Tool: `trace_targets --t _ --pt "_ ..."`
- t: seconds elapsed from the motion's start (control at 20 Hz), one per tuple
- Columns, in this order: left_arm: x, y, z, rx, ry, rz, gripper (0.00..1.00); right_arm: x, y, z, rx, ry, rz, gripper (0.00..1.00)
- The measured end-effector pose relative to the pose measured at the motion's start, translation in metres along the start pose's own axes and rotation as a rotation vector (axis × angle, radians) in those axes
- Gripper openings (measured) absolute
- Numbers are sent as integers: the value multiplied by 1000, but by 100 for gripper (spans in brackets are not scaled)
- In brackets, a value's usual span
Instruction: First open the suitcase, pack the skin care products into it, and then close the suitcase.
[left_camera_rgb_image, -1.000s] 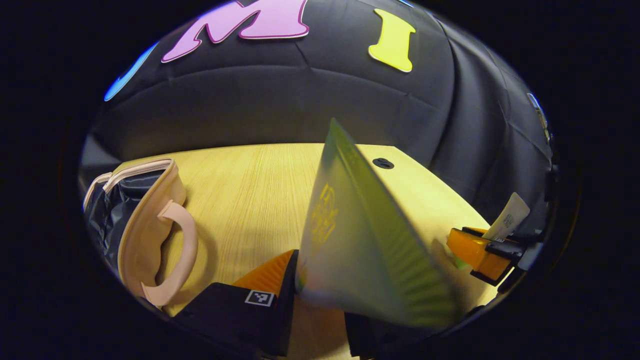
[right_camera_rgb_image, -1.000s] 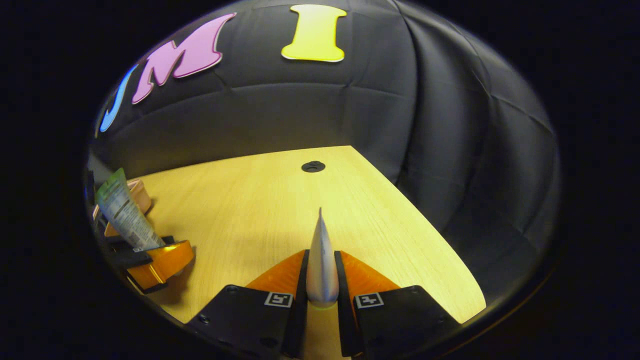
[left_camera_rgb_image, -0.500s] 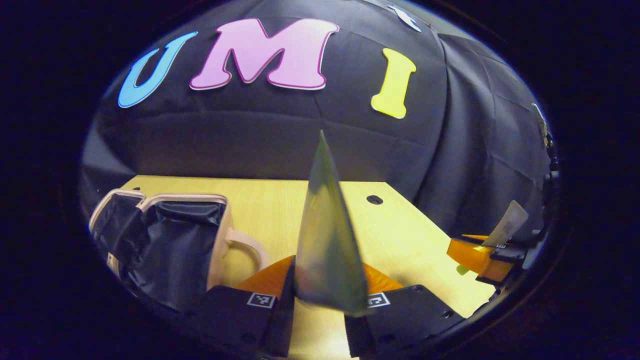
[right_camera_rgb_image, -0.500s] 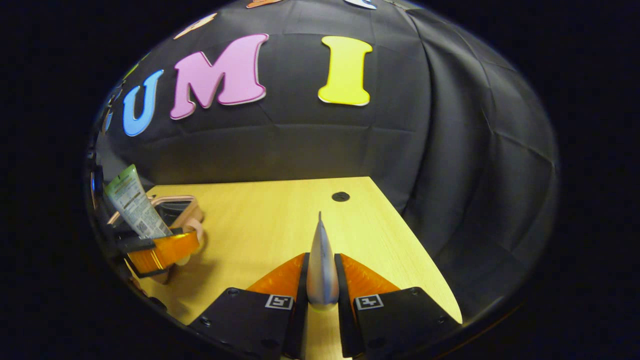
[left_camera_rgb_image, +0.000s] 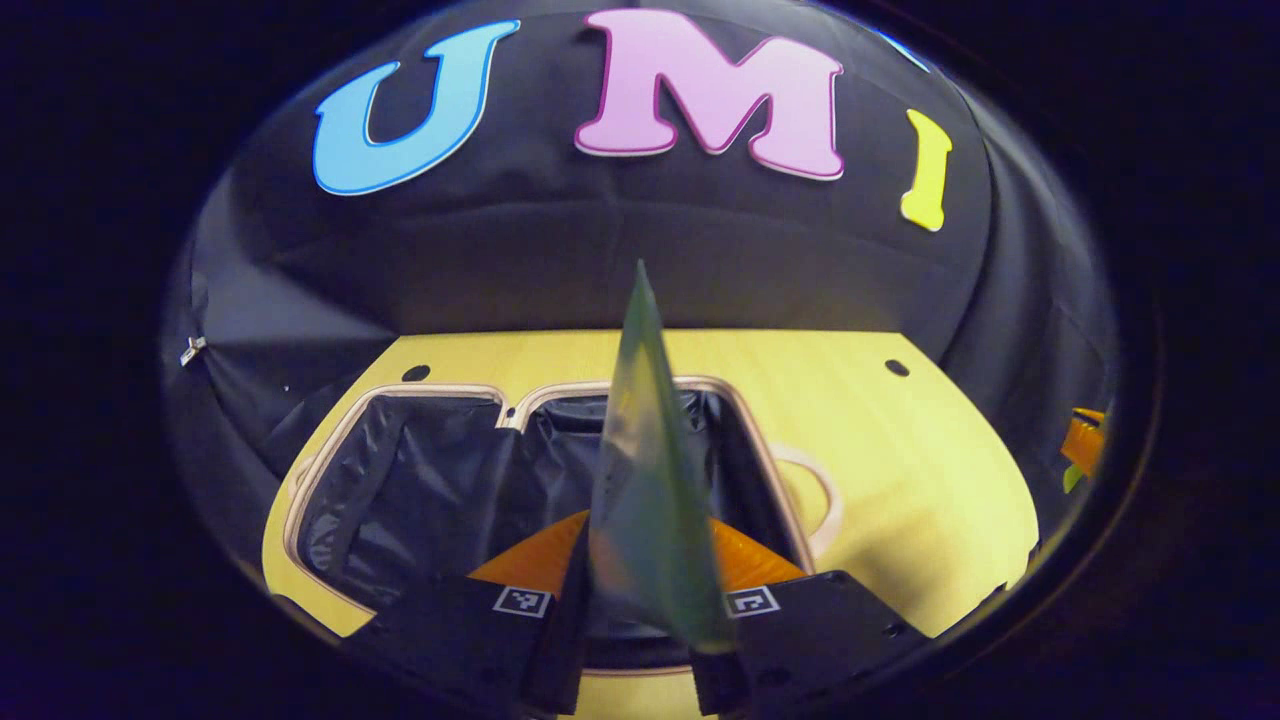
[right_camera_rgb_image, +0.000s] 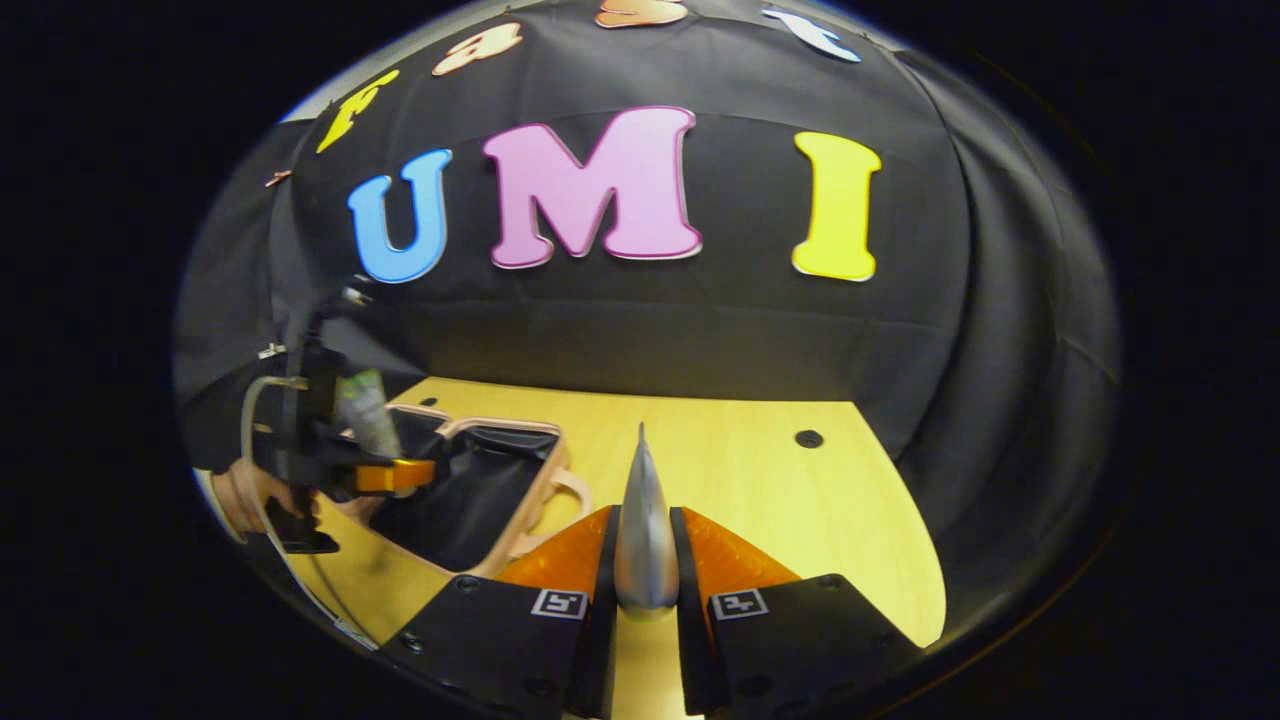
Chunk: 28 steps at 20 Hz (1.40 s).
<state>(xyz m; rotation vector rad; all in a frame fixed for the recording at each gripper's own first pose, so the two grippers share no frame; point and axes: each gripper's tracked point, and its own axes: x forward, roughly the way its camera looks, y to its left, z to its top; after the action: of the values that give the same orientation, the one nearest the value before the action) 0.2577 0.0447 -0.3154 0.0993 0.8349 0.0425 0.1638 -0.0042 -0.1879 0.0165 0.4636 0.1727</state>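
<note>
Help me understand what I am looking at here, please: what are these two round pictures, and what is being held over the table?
No robot arm is at work: a person holds a two-finger gripper in each hand, and each gripper carries a wide-angle camera looking along its own fingers.

In the left gripper view, the left gripper is shut on a green tube, above the open suitcase with its dark lining and pale pink rim, lying on the wooden table.

In the right gripper view, the right gripper is shut on a silver tube. Farther left there, you see the other gripper with a hand holding it over the suitcase.
</note>
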Motion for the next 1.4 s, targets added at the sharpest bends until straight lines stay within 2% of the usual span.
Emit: trace_targets --t 0.1,0.2,0.25,0.35,0.45,0.6,0.75,0.8,0.85,0.9,0.95,1.05,1.1,1.25,1.4 --pt "25 2 -11 -24 88 -45 50 0 27 6 -14 -8 37 30" --pt "45 3 -33 -49 213 -103 47 -1 52 9 -17 -6 72 30" --pt "51 5 -44 -51 275 -109 47 -2 64 9 -17 0 92 30" --pt "65 11 -52 -47 314 -98 51 -4 76 6 -30 11 110 30" --pt "67 14 -61 -88 367 -90 46 -5 81 2 -29 25 119 30" --pt "69 16 -72 -130 395 -79 46 -3 85 -1 -17 44 121 30" --pt "72 19 -70 -162 368 -59 47 6 84 0 -9 56 117 30" --pt "71 19 -70 -163 368 -57 51 10 83 1 -11 62 115 30" --pt "72 18 -67 -166 361 -59 49 15 85 4 -13 63 113 30" --pt "67 17 -60 -163 336 -58 51 18 87 7 -12 66 112 30" --pt "63 13 -51 -165 290 -75 67 22 91 11 -12 66 115 30" --pt "42 23 -24 -136 186 -52 96 29 98 15 -20 73 121 30" --pt "31 30 -9 -124 118 -32 99 34 102 16 -31 77 126 30" --pt "-14 65 25 -91 -47 30 99 56 121 14 -53 99 149 30" --pt "-67 111 31 -87 -139 104 99 87 147 -4 -71 163 175 30"
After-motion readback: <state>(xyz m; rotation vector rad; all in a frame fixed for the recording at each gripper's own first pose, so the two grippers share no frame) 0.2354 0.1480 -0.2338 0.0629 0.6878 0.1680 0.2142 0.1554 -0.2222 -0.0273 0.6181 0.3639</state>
